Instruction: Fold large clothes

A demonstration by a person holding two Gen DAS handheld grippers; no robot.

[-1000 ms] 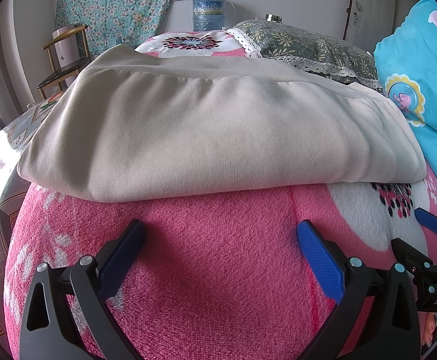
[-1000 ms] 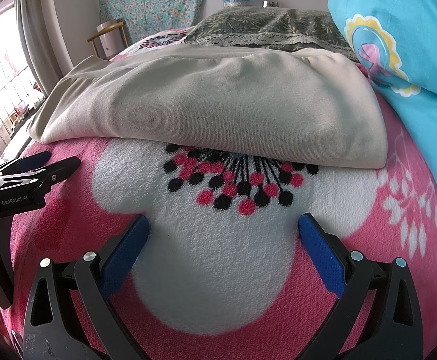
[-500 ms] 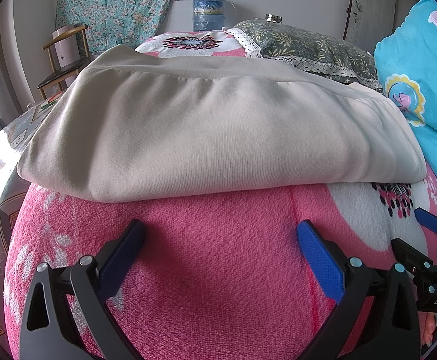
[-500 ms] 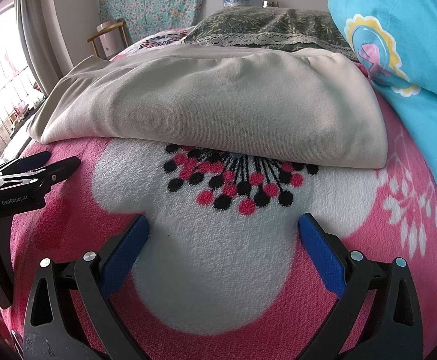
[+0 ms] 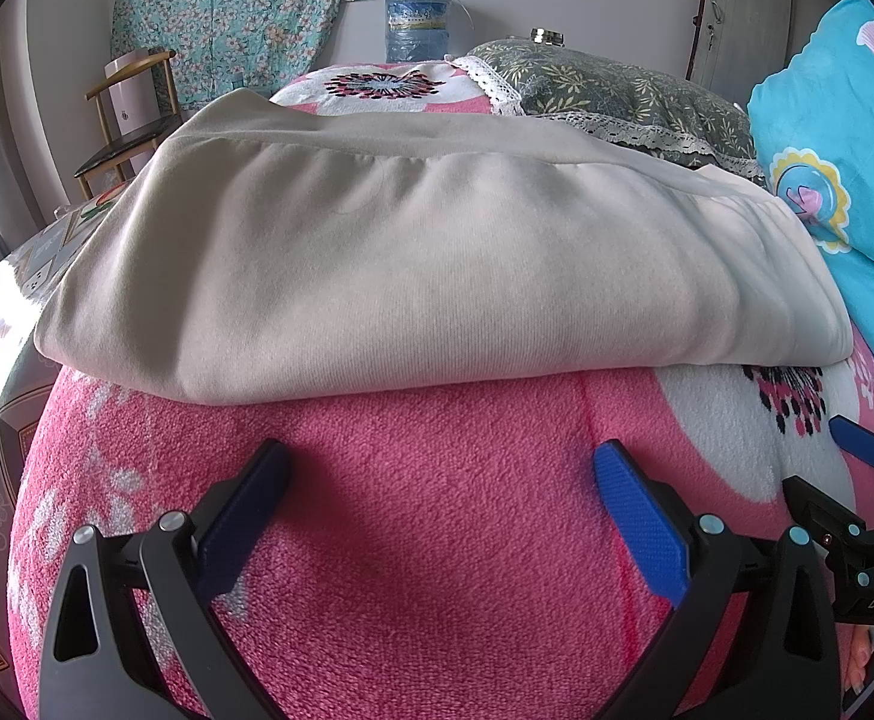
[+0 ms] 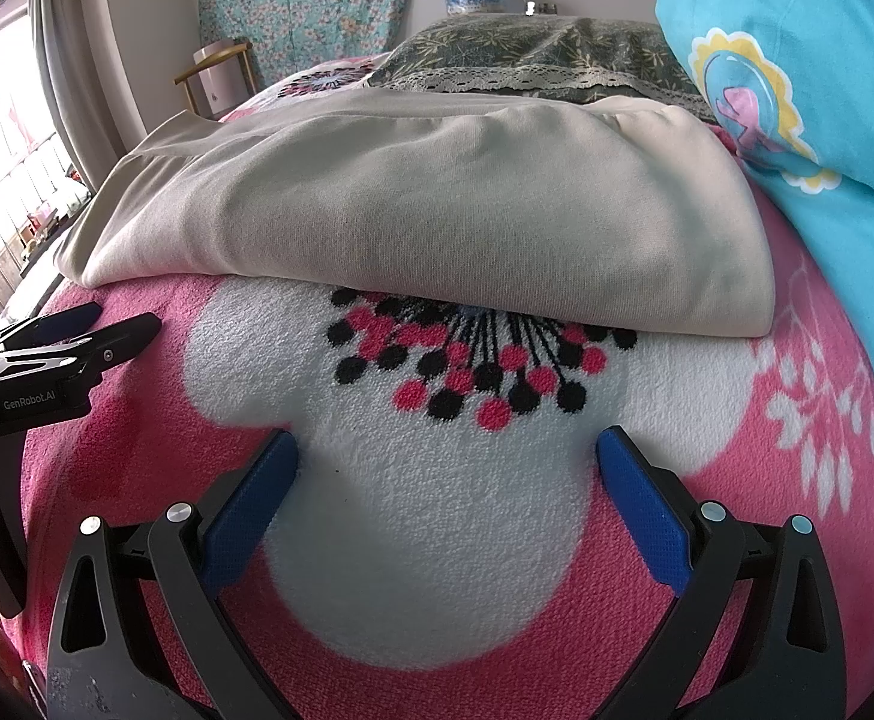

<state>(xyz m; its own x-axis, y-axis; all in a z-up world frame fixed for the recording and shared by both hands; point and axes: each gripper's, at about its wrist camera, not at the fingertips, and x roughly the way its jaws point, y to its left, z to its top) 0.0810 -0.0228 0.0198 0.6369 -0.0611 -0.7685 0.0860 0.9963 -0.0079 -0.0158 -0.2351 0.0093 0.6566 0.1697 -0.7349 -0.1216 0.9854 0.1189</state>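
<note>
A beige garment (image 5: 425, 264) lies folded into a thick flat stack on the pink flowered blanket (image 5: 437, 540) of a bed; the right wrist view shows the same beige garment (image 6: 437, 216). My left gripper (image 5: 437, 468) rests open on the blanket, short of the stack's near edge, with nothing between its blue pads. To its right, my right gripper (image 6: 447, 459) is also open and empty over a white flower patch, just short of the fold. Each gripper shows at the side of the other's view: the right gripper (image 5: 862, 450) and the left gripper (image 6: 77, 324).
A bright blue cartoon quilt (image 6: 796, 60) is piled at the right of the stack. A dark green lace-edged pillow (image 5: 610, 90) lies behind it. Beyond the bed are a wooden chair (image 5: 131, 132), a water jug (image 5: 416, 24) and a floral cloth (image 5: 227, 12) on the wall.
</note>
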